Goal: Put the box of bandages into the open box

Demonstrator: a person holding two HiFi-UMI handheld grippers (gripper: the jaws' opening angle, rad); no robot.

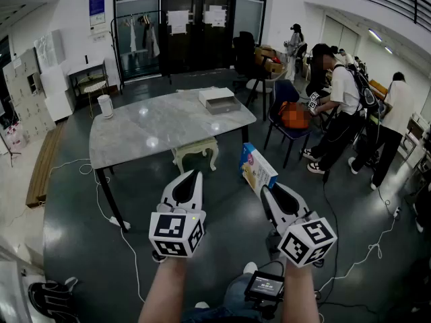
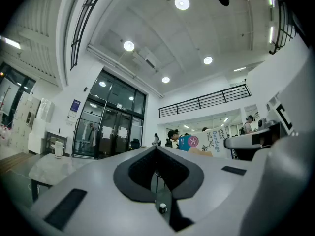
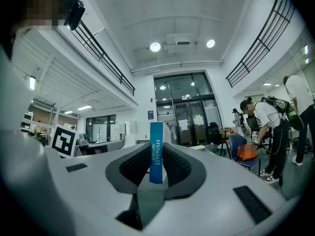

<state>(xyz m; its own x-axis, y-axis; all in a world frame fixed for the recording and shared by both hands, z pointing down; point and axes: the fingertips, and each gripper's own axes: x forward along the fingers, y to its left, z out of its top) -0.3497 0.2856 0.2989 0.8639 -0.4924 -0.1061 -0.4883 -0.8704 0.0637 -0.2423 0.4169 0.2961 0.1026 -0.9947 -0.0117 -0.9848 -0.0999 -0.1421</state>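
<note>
My right gripper (image 1: pixel 264 190) is shut on the box of bandages (image 1: pixel 258 169), a flat blue and white carton held up over the floor, well short of the table. In the right gripper view the carton's blue edge (image 3: pixel 156 151) stands upright, pinched between the two dark pads (image 3: pixel 178 167). The open box (image 1: pixel 220 101), white and shallow, lies on the far right part of the grey marble table (image 1: pixel 155 130). My left gripper (image 1: pixel 194 175) hovers beside the right one, jaws together with nothing in them. The left gripper view catches the carton (image 2: pixel 204 140) off to its right.
A white cylinder (image 1: pixel 105 105) stands at the table's far left corner and a pale stool (image 1: pixel 196 152) sits under it. Right of the table are a blue chair (image 1: pixel 288 116) and several people (image 1: pixel 340 103). White cables (image 1: pixel 128 247) trail across the dark floor.
</note>
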